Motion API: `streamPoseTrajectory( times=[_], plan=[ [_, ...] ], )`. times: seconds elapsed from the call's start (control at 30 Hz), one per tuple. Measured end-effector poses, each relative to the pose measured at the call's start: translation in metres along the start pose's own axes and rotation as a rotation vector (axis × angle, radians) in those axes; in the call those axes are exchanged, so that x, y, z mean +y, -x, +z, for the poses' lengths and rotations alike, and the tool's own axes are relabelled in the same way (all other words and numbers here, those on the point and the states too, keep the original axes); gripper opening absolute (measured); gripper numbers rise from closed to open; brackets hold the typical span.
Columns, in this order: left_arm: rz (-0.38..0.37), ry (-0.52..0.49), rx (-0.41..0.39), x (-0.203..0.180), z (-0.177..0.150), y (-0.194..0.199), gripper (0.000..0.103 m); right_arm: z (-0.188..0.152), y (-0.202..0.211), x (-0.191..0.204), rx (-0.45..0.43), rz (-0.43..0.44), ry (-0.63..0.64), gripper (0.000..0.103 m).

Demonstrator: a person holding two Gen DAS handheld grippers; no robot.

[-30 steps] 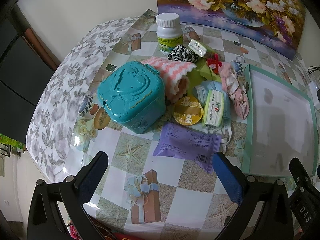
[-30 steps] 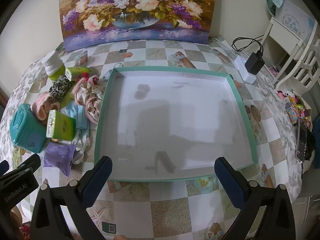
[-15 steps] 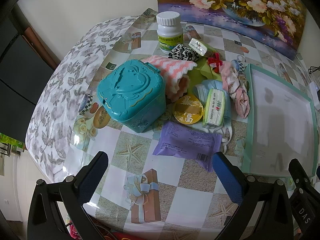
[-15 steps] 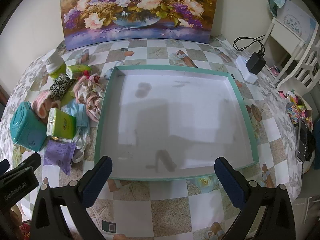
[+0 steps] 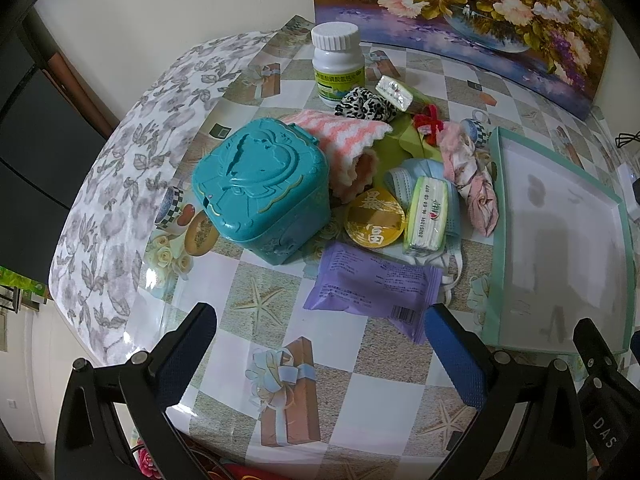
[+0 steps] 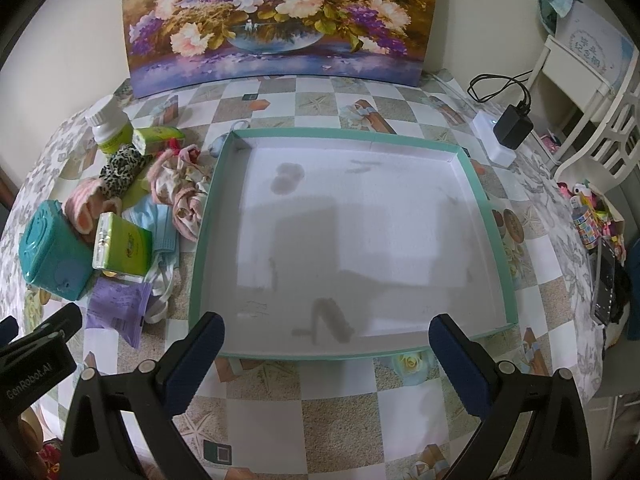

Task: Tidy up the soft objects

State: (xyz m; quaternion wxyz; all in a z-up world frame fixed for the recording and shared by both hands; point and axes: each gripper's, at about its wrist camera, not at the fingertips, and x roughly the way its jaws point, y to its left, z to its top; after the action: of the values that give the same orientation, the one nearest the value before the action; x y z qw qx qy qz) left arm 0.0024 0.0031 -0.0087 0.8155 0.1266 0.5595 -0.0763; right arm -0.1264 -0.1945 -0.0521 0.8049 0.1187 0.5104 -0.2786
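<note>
A pile of items lies left of a teal-rimmed white tray. Soft ones: a pink-and-white striped cloth, a leopard-print scrunchie, a pink floral fabric bundle, a blue face mask, a green tissue pack and a purple packet. My left gripper hovers open, near side of the purple packet. Open too, my right gripper hangs over the tray's near rim. Nothing is between either pair of fingers.
A teal plastic box, a white pill bottle, a gold round disc and a small green pack sit in the pile. A flower painting leans at the back. A charger lies right.
The left gripper view has shifted slightly, with the pile sitting a little lower and nearer. The right gripper has eased forward a bit over the tray. No object has moved.
</note>
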Motion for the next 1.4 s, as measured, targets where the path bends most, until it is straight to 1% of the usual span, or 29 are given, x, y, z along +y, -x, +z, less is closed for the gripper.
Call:
streamPoseTrajectory(
  times=[0.4,0.5,0.7,0.87,0.93,1.1,1.17,1.2,1.4],
  plan=[
    [-0.012,0.014,0.008,0.0,-0.001,-0.001,0.103,-0.002,0.0,0.003,-0.002,0.003,0.005,0.103],
    [-0.042,0.051,0.017,0.007,0.0,-0.004,0.103,-0.001,0.001,0.007,-0.015,0.027,0.015,0.103],
    [-0.081,0.134,0.024,0.018,0.002,-0.01,0.103,0.005,-0.002,0.02,-0.002,0.125,0.033,0.103],
    [-0.161,0.226,0.065,0.029,0.002,-0.025,0.103,0.01,-0.012,0.035,0.009,0.125,0.07,0.103],
    [-0.179,0.266,0.082,0.034,0.002,-0.032,0.103,0.011,-0.015,0.039,0.009,0.122,0.081,0.103],
    [-0.168,0.3,0.122,0.03,0.007,-0.049,0.103,0.018,-0.012,0.038,-0.033,0.093,0.073,0.103],
    [-0.163,0.301,0.118,0.025,0.011,-0.053,0.103,0.021,-0.011,0.036,-0.041,0.08,0.066,0.103],
    [-0.16,0.293,0.116,0.02,0.013,-0.055,0.103,0.022,-0.011,0.035,-0.042,0.077,0.061,0.103],
    [-0.085,0.229,0.134,-0.002,0.023,-0.074,0.103,0.028,-0.012,0.029,-0.051,0.071,0.031,0.103]
  ],
)
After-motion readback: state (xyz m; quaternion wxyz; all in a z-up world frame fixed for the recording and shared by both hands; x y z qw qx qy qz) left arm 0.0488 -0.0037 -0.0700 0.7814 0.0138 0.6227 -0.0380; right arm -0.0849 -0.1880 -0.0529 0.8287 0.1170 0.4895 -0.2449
